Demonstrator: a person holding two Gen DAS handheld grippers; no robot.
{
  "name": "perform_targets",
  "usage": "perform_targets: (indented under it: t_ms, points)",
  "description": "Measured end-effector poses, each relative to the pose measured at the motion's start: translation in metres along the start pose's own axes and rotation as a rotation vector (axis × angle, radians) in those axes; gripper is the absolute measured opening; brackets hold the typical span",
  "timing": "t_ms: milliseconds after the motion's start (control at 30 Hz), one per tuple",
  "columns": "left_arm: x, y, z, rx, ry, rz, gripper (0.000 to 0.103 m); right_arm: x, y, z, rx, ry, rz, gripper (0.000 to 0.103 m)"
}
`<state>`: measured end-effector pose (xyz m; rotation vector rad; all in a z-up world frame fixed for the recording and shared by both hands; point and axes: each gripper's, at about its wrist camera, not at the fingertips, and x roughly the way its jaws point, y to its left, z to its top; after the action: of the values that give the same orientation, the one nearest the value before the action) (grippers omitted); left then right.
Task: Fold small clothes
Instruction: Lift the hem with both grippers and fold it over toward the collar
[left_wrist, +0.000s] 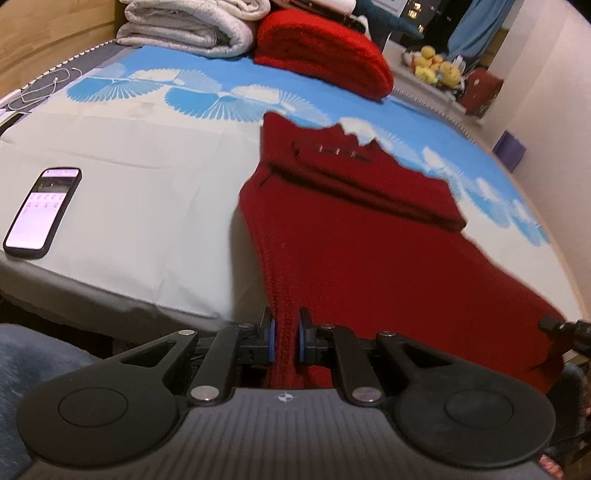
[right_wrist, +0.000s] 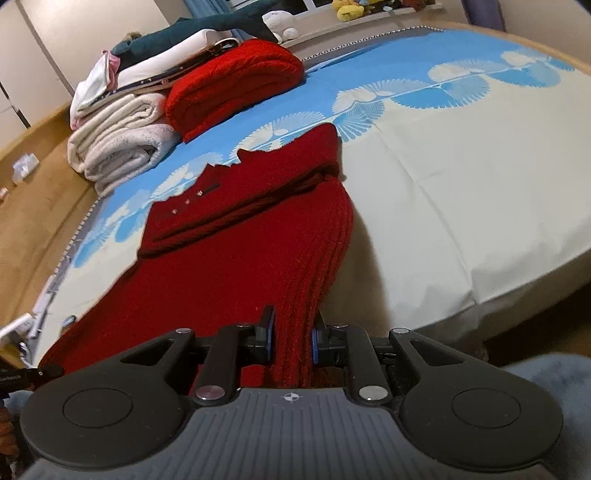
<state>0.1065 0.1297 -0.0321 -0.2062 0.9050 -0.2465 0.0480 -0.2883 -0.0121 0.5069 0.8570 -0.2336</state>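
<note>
Left wrist view: left gripper (left_wrist: 284, 334) and right gripper (right_wrist: 290, 336) each pinching red knit garment's (left_wrist: 369, 236) near hem off bed (left_wrist: 147, 206), fold half done, folded pile (left_wrist: 325, 55) beyond.

The phone (left_wrist: 42, 212) screen is too blurry to read. The red sweater's (left_wrist: 369, 258) near end hides behind the left gripper (left_wrist: 285, 332).

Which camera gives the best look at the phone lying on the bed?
The left wrist view: the phone lies face up, screen lit, on the pale part of the bedsheet, left of the red knit garment. The right wrist view does not show it.
</note>
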Motion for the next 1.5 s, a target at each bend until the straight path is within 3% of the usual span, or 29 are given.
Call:
perform_targets:
  t_ms: [200, 400, 667, 767, 867, 967, 1033, 1100, 1167, 1233, 1267, 1400, 1500]
  points:
    - [-0.004, -0.008, 0.056, -0.032, -0.064, -0.029, 0.011, 0.004, 0.005, 0.051, 0.092, -0.054, 0.076, 0.019]
    - [0.038, -0.009, 0.143, -0.126, -0.1, -0.021, 0.011, 0.05, -0.001, 0.125, 0.251, -0.099, 0.092, 0.019]
    - [0.173, 0.009, 0.259, -0.258, -0.04, 0.091, 0.011, 0.185, -0.024, 0.205, 0.516, -0.065, -0.009, 0.019]
    - [0.235, 0.025, 0.281, -0.303, 0.017, 0.119, 0.011, 0.24, -0.034, 0.213, 0.615, -0.046, -0.035, 0.02]
    - [0.277, 0.046, 0.282, -0.421, 0.031, 0.105, 0.014, 0.273, -0.049, 0.208, 0.711, -0.143, -0.068, 0.033]
    - [0.299, 0.069, 0.282, -0.546, 0.06, 0.083, 0.018, 0.286, -0.058, 0.213, 0.714, -0.165, -0.096, 0.046]
    - [0.3, 0.077, 0.283, -0.604, 0.055, 0.042, 0.028, 0.279, -0.058, 0.215, 0.704, -0.234, -0.12, 0.069]
    - [0.297, 0.081, 0.286, -0.605, 0.041, 0.014, 0.05, 0.272, -0.051, 0.217, 0.663, -0.283, -0.162, 0.078]
    - [0.287, 0.077, 0.289, -0.592, -0.03, 0.054, 0.092, 0.264, -0.043, 0.217, 0.617, -0.317, -0.177, 0.078]
    - [0.268, 0.071, 0.292, -0.544, -0.134, 0.157, 0.096, 0.257, -0.033, 0.218, 0.555, -0.351, -0.187, 0.078]
    - [0.262, 0.069, 0.294, -0.524, -0.155, 0.173, 0.096, 0.253, -0.027, 0.218, 0.503, -0.369, -0.194, 0.078]
    - [0.248, 0.057, 0.292, -0.486, -0.176, 0.154, 0.096, 0.244, 0.002, 0.218, 0.283, -0.409, -0.175, 0.078]
    - [0.25, 0.026, 0.286, -0.362, -0.142, 0.158, 0.096, 0.249, 0.033, 0.215, 0.097, -0.383, -0.128, 0.078]
